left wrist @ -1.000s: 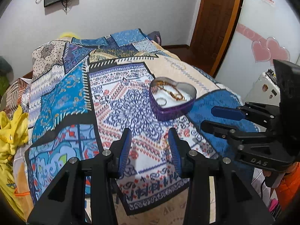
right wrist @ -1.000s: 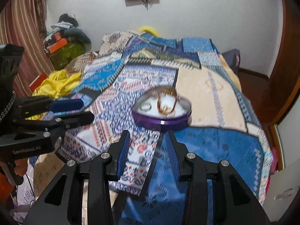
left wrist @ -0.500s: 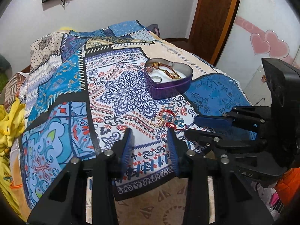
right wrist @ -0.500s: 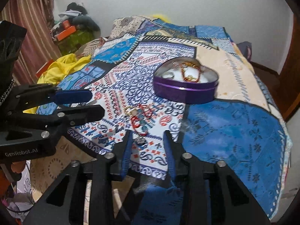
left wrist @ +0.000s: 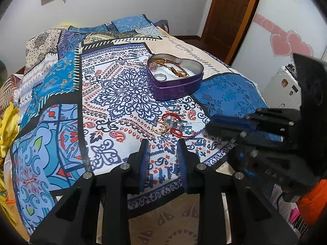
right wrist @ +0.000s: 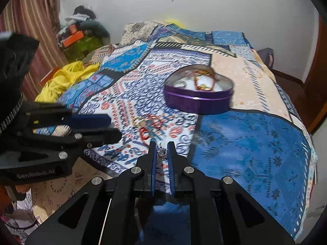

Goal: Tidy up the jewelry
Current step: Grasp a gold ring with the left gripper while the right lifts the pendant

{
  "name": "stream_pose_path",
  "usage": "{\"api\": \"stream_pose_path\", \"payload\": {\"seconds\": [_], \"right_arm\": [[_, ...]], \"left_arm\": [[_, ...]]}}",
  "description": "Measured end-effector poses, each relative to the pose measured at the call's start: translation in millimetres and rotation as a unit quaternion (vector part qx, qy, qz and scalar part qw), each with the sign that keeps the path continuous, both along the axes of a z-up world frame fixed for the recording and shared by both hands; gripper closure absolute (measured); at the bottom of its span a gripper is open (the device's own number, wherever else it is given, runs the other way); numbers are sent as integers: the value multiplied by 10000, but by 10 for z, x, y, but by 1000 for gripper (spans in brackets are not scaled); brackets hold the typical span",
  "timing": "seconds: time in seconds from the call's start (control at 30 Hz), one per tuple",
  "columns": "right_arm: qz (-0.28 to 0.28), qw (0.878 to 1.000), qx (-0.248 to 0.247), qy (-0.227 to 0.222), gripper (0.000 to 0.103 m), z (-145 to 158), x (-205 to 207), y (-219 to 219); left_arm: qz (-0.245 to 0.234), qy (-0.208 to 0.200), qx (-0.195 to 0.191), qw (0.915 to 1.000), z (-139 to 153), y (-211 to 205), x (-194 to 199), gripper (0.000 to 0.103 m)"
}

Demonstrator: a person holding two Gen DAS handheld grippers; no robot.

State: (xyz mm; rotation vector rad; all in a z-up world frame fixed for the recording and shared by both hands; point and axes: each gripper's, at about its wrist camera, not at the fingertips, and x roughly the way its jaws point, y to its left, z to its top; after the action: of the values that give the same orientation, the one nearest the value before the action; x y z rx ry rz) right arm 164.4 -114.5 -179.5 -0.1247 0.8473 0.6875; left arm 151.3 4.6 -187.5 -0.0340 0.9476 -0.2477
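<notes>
A purple heart-shaped tin (left wrist: 175, 79) sits on the patterned bedspread and holds a gold chain, a red bracelet and a ring; it also shows in the right wrist view (right wrist: 199, 97). A loose pile of jewelry (left wrist: 173, 125), with red bracelets and a gold ring, lies in front of the tin, also seen in the right wrist view (right wrist: 150, 126). My right gripper (right wrist: 162, 153) is nearly shut on a small silver crown pendant (right wrist: 162, 151) at the near edge of the pile. My left gripper (left wrist: 163, 153) is open and empty, just short of the pile.
The bedspread (left wrist: 114, 94) covers the bed, its front edge just below both grippers. Yellow cloth (right wrist: 63, 79) lies at the bed's left side. A wooden door (left wrist: 231, 14) and a white fridge (left wrist: 284, 30) stand to the right.
Both grippers moved down and closer to the loose pile. My right gripper narrowed from open to nearly shut around the silver crown pendant. The left stayed open.
</notes>
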Motion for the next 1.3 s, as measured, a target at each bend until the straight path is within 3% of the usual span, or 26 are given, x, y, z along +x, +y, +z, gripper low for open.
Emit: {"api": "stream_pose_path", "payload": {"seconds": [0.4,0.8,0.83,1.07,1.3], "right_arm": [[-500,9986,140,-98,94,82,132,-357],[-473,9986,228,-38,94,49,177,-367],[-472,9986,223,-50,94,54,174,-366],[-495,9984,252,-109,94,98,172,-388],[-567,9976,306,-251,94,227,195,-425]], "left_arm": [[124,92,174,9997,-75,-11,243,76],[86,275,-45,9996,-164,-23,413,78],[93,263,-42,9996,-167,-28,414,82],[72,79,214,9997,-160,-96,372,82],[125,18,172,9998,-77,-56,304,82]]}}
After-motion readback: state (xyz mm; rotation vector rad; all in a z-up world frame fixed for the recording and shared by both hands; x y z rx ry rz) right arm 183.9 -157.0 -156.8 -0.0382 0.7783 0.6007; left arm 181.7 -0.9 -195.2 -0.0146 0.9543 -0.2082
